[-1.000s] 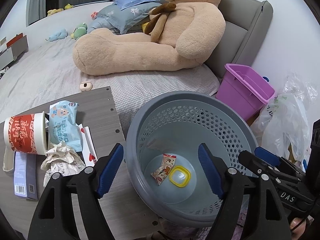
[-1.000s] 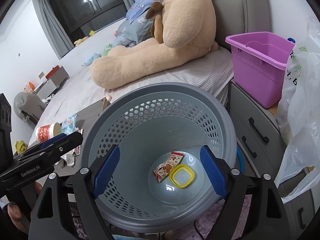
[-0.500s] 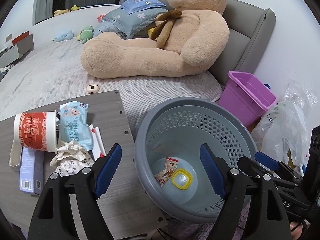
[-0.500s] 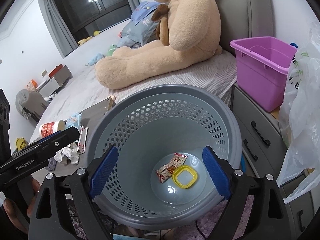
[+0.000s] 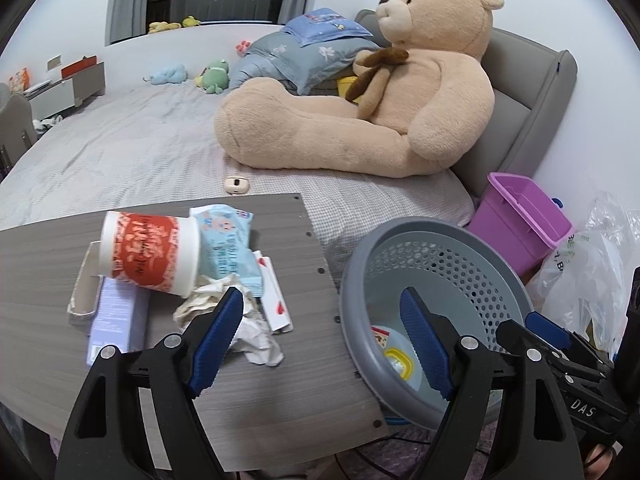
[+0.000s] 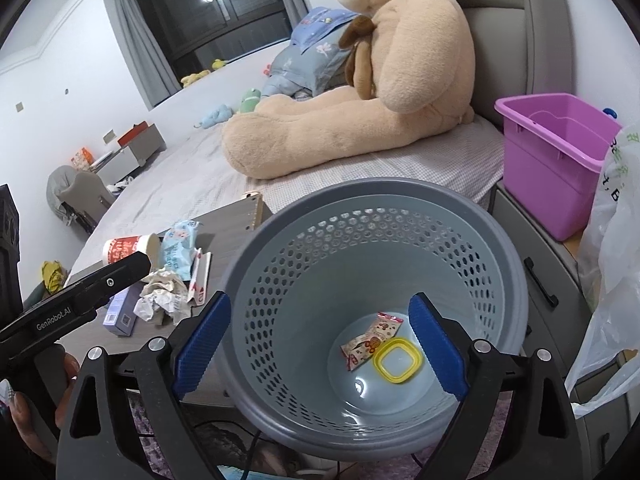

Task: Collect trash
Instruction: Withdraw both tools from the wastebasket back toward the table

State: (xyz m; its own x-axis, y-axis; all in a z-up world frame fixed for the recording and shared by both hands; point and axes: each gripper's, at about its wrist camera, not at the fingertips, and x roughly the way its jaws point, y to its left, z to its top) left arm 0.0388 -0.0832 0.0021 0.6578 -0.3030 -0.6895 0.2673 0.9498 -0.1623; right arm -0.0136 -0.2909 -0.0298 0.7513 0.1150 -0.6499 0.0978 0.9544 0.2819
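Two items, snack wrapper (image 6: 370, 343) and yellow lid (image 6: 397, 361), lie in the grey basket (image 6: 372, 248). More trash on table (image 5: 248, 392): red cup (image 5: 148, 254), crumpled paper (image 5: 256, 336). Left claw (image 5: 320, 338) and right claw (image 6: 320, 346) both wide, holding nothing.

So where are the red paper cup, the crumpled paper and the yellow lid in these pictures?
red paper cup (image 5: 146, 254), left wrist view, on its red printed side.
crumpled paper (image 5: 256, 334), left wrist view, on its white creased middle.
yellow lid (image 6: 397, 361), right wrist view, on its clear centre, in the basket.
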